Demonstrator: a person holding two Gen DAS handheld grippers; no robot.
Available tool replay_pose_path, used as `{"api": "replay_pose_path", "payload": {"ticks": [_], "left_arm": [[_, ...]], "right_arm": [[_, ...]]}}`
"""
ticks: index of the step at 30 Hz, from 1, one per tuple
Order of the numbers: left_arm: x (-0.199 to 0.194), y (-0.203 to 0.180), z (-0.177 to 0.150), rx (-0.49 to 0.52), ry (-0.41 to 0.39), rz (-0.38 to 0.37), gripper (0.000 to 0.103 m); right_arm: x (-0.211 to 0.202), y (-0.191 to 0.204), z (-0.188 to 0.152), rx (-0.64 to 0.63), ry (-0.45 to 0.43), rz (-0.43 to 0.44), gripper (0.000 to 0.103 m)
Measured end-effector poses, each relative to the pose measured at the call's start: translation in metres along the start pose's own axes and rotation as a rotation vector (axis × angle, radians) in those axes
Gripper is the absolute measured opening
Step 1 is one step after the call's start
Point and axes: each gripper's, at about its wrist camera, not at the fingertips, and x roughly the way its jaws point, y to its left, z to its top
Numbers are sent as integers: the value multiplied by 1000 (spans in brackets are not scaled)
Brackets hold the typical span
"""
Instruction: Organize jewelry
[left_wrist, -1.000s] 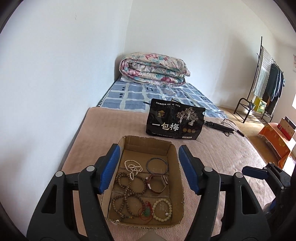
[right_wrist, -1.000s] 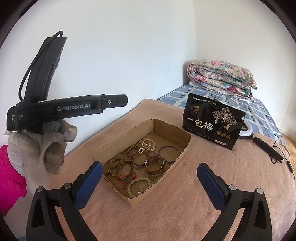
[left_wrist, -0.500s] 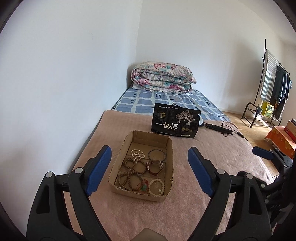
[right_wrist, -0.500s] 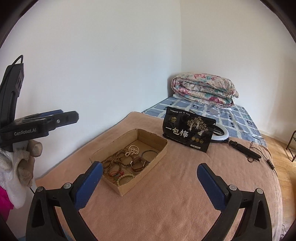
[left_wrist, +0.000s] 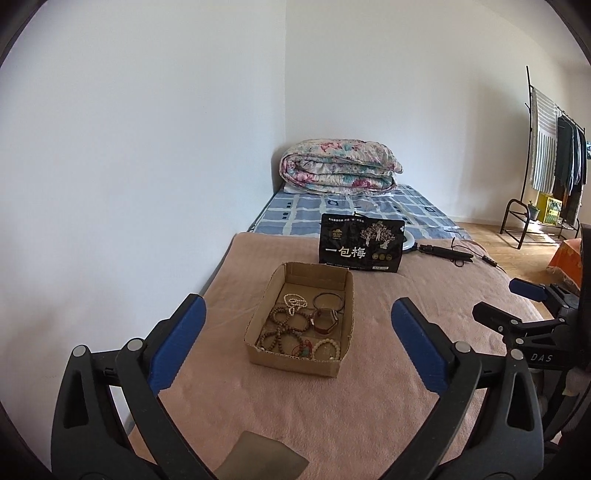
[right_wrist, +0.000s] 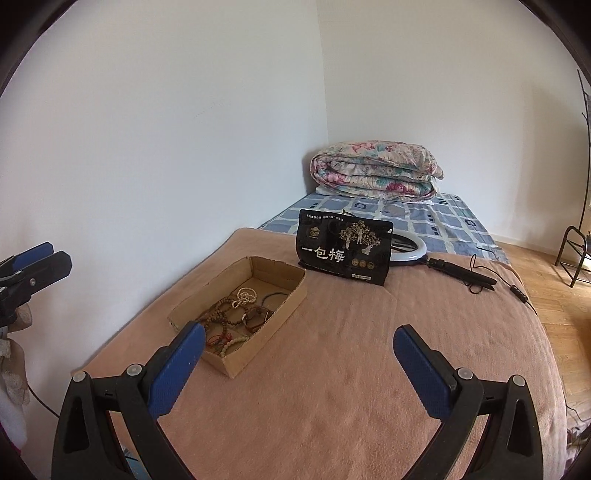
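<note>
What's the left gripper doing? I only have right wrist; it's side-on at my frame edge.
Observer: From left wrist, the left gripper is open wide. Its jaws have just been opening and nothing is between them. The cardboard box sits ahead on the pink blanket.
Operator: That metal frame at my far right, what is it?
Observer: A clothes rack on the wood floor, with garments hanging and a striped cloth at its left end.
</note>
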Motion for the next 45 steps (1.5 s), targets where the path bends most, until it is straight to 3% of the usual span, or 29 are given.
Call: {"api": "replay_pose_path", "payload": {"ticks": [12,45], "left_arm": [[-10,-3,-15,-9,17,28,103],[-17,10,-14,-19,2,38,103]], "right_arm": [[-4,3,-4,-24,-7,-28,103],[1,-5,-10,3,9,-23,103]]}}
